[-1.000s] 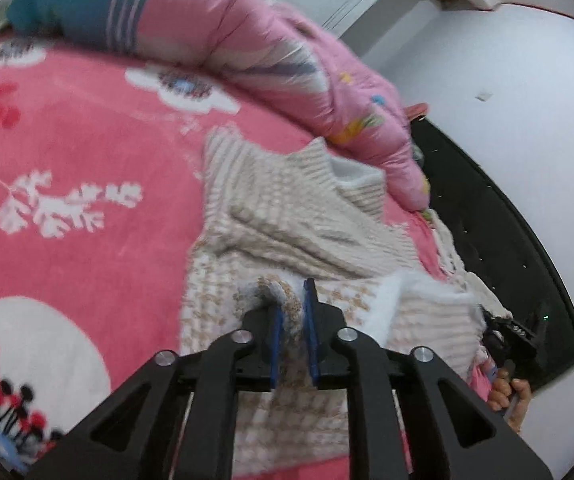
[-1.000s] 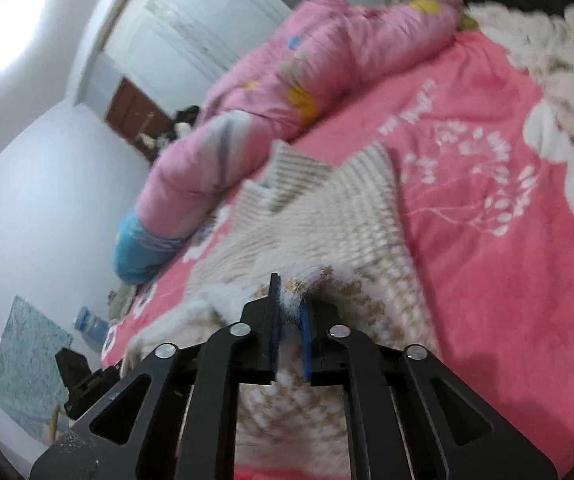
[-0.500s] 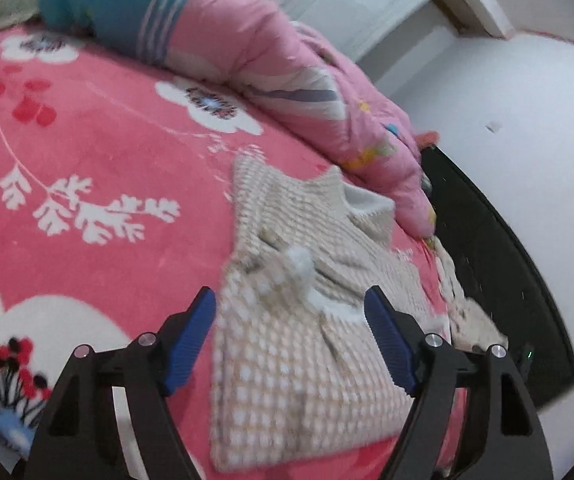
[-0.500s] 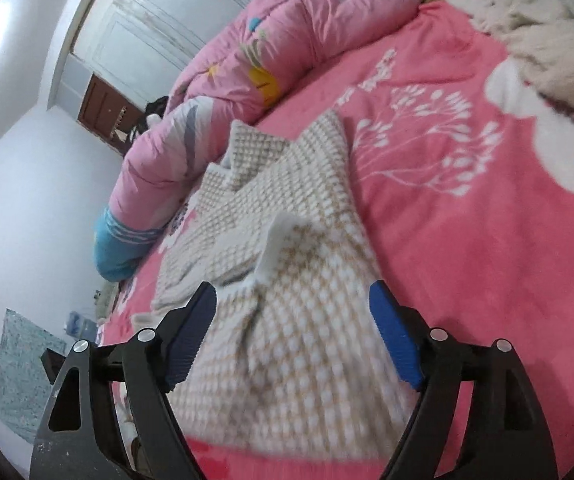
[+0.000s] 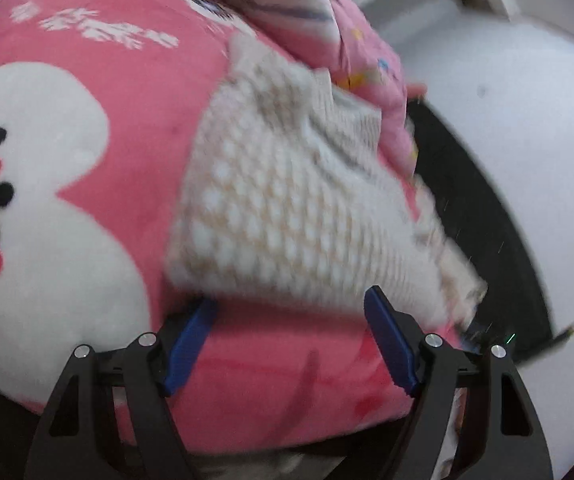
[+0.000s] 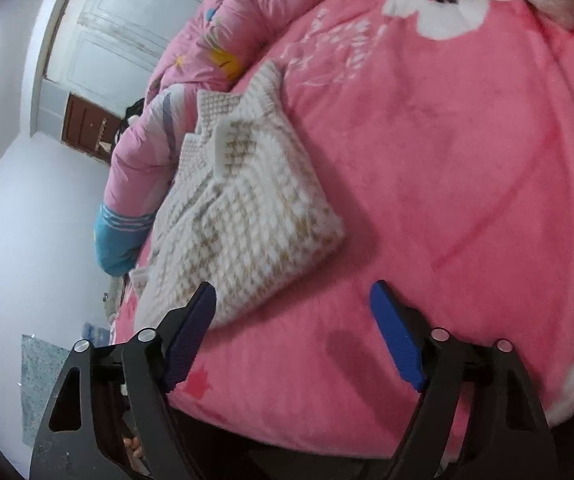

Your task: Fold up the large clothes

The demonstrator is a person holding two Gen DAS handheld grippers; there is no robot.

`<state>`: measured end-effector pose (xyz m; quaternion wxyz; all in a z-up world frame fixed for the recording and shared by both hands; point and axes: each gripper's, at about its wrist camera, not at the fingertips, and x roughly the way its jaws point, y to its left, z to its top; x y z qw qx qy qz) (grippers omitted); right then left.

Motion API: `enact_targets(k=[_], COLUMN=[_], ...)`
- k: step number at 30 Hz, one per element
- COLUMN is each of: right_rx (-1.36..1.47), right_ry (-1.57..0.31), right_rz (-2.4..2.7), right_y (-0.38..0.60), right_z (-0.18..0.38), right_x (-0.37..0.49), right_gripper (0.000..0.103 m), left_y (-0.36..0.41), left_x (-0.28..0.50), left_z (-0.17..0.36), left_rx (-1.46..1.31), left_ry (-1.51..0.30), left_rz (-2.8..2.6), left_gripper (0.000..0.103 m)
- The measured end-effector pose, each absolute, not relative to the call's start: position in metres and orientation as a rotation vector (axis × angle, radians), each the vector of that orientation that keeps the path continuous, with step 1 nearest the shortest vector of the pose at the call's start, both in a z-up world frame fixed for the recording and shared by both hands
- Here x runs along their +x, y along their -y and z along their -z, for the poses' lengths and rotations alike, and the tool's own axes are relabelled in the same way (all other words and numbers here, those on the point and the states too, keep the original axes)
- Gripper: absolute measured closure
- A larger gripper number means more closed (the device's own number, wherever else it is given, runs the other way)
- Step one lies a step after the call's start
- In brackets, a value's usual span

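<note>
My left gripper [image 5: 289,320] has its blue pads wide apart with nothing between them, and they have just been opening. My right gripper [image 6: 293,312] is the same, blue pads apart and empty, though they have pulled in a tiny bit after opening. Just past both of them lies the fluffy white and tan checked knitted sweater [image 6: 243,216], folded up into a fat bundle on the soft pink blanket with white flowers [image 6: 427,160]. The near edge of the bundle sits close to the front edge of the bed. That worries me a bit, because if I bump it with a pad, I think it could slide off. One white flap [image 6: 223,148] sticks up on top, so the fold could pop open by itself. The knit is thick and springy, so I guess it will not stay flat easily. Behind it is a puffy pink quilt with a blue end [image 6: 139,168], touching the far side, and it could snag the sweater if I push that way.
</note>
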<state>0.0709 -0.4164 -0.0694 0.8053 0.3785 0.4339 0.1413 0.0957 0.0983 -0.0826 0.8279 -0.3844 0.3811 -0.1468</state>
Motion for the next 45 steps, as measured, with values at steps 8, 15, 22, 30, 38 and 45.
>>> enact_targets(k=[8, 15, 22, 30, 38, 45], right_rx=[0.642, 0.4, 0.502, 0.717, 0.716, 0.346], right_ry=[-0.922, -0.712, -0.663, -0.936, -0.76, -0.889], right_rz=[-0.25, -0.19, -0.27, -0.178, -0.104, -0.387], right_y=[0.392, 0.363, 0.385, 0.44, 0.466, 0.306], right_z=[0.08, 0.003, -0.022, 0.066, 0.016, 0.006], right_x=[0.114, 0.079, 0.014, -0.019, -0.043, 0.037], right_gripper=[0.079, 0.094, 0.095, 0.057, 0.034, 0.021], left_y=[-0.09, -0.063, -0.074, -0.119, -0.172, -0.082], left_x=[0.126, 0.115, 0.061, 0.047, 0.017, 0.054], left_z=[0.076, 0.02, -0.031, 0.058, 0.031, 0.016], left_rx=[-0.762, -0.387, -0.385, -0.589, -0.621, -0.479], left_ry=[-0.744, -0.678, -0.591, -0.948, -0.723, -0.727], left_rz=[0.117, 0.018, 0.08, 0.116, -0.034, 0.415], left_gripper=[0.05, 0.092, 0.093, 0.068, 0.05, 0.026])
